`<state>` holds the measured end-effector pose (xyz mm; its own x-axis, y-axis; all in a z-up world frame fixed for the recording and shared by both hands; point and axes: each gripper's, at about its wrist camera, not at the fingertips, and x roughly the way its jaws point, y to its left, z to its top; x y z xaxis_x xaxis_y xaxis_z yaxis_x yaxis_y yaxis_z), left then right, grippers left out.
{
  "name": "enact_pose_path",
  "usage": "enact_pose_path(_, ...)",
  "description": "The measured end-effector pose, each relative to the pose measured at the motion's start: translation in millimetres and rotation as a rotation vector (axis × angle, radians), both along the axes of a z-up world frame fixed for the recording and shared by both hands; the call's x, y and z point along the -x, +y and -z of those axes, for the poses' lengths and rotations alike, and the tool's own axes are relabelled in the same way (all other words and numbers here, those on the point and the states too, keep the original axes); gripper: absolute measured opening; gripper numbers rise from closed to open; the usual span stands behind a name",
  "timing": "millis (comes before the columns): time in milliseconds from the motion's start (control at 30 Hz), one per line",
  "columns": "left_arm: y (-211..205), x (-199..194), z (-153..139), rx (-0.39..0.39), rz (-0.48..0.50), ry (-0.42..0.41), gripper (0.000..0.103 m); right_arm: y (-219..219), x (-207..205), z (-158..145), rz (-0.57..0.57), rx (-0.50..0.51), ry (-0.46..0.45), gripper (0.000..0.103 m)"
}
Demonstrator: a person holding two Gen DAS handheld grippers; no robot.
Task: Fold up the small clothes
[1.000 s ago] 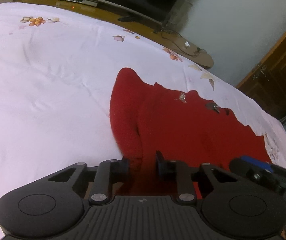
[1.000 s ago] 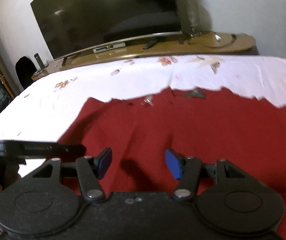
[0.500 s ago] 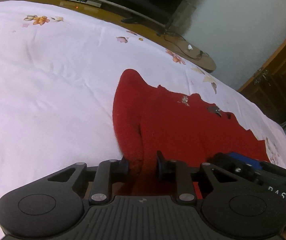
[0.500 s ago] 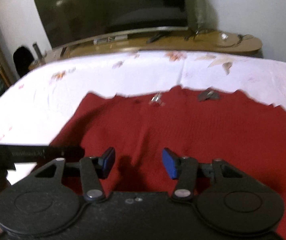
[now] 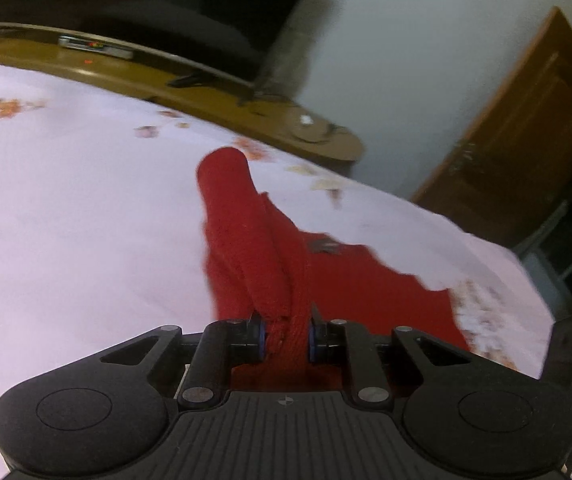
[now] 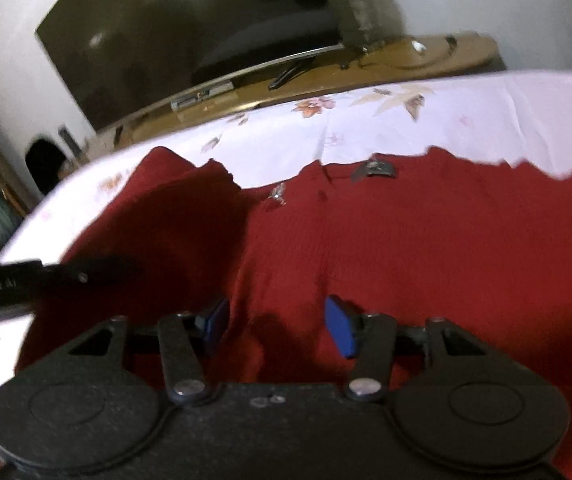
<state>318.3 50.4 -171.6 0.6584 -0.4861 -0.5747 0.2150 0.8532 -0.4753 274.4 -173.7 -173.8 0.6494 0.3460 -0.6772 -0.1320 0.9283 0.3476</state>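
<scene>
Since a second ago, the left gripper has lifted a bunched edge of the one red knitted sweater off the bed, so its sleeve, which then lay flat, now rises as a rolled tube toward the camera.

From the left wrist camera, the two jaws are closing on a thick fold of red knit and the pads press it from both sides. The rest of the sweater trails away to the right, lying on the white bedsheet with scattered flower prints. Beyond the bed runs one long curved wooden TV bench carrying one large dark television and one slim silver set-top box. One brown wooden door stands at the right. A dark part of the other tool shows at the far right edge.

From the right wrist camera, the right gripper hovers over the sweater's body with its jaws about half apart, the two blue pads clear of the cloth, nothing between them. The sweater is spread wide across the sheet, its left side raised and shadowed. Two small trims sit near the neckline: one grey tag and one small silvery ornament. The left tool's black finger reaches in from the left.
</scene>
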Motion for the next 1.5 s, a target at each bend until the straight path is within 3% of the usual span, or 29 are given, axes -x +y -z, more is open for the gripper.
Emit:
enact_pose_path(333, -112.0, 10.8, 0.8, 0.002, 0.144, 0.005, 0.018, -105.1, 28.1, -29.5, 0.169, -0.117, -0.044, 0.056)
enact_pose_path(467, -153.1, 20.3, 14.1, -0.072, 0.167, 0.011, 0.018, -139.8, 37.5, -23.9, 0.198, -0.208, -0.018, 0.064)
enact_pose_path(600, -177.2, 37.3, 15.9, -0.219, 0.175, -0.039, 0.018, -151.7, 29.9, -10.0, 0.185, -0.263, 0.051, 0.070)
enact_pose_path(667, -184.0, 45.3, 9.0, -0.287, 0.194, -0.076, 0.025, -151.6, 24.8, -2.4, 0.166, -0.297, 0.092, 0.070)
enact_pose_path(767, -186.3, 54.3, -0.9, -0.310, 0.228, -0.088, 0.037, -145.1, 19.7, 0.9, 0.139, -0.341, 0.120, 0.070)
enact_pose_path(900, -180.6, 70.7, -13.5, -0.306, 0.250, -0.094, 0.042, -136.6, 9.8, -0.9, 0.086, -0.344, 0.140, 0.069)
enact_pose_path(1067, -151.9, 87.7, -27.9, -0.285, 0.244, -0.067, 0.042, -134.7, 7.6, -1.0, 0.049, -0.308, 0.155, 0.046)
enact_pose_path(1200, -115.4, 82.3, -35.6, -0.266, 0.142, -0.057, 0.042, -132.2, 7.6, 3.5, 0.054, -0.302, 0.157, 0.042)
enact_pose_path(1267, -97.7, 75.7, -34.9, -0.276, 0.077, -0.050, 0.042, -128.4, 10.1, 3.6, 0.050, -0.283, 0.145, 0.020)
enact_pose_path(1367, -79.9, 66.4, -31.0, -0.264, 0.009, -0.026, 0.042, -119.9, 15.8, -3.1, 0.029, -0.237, 0.104, 0.018)
enact_pose_path(1500, -80.2, 60.5, -27.0, -0.263, 0.006, -0.047, 0.042, -111.5, 26.3, -28.2, 0.017, -0.126, -0.018, 0.016)
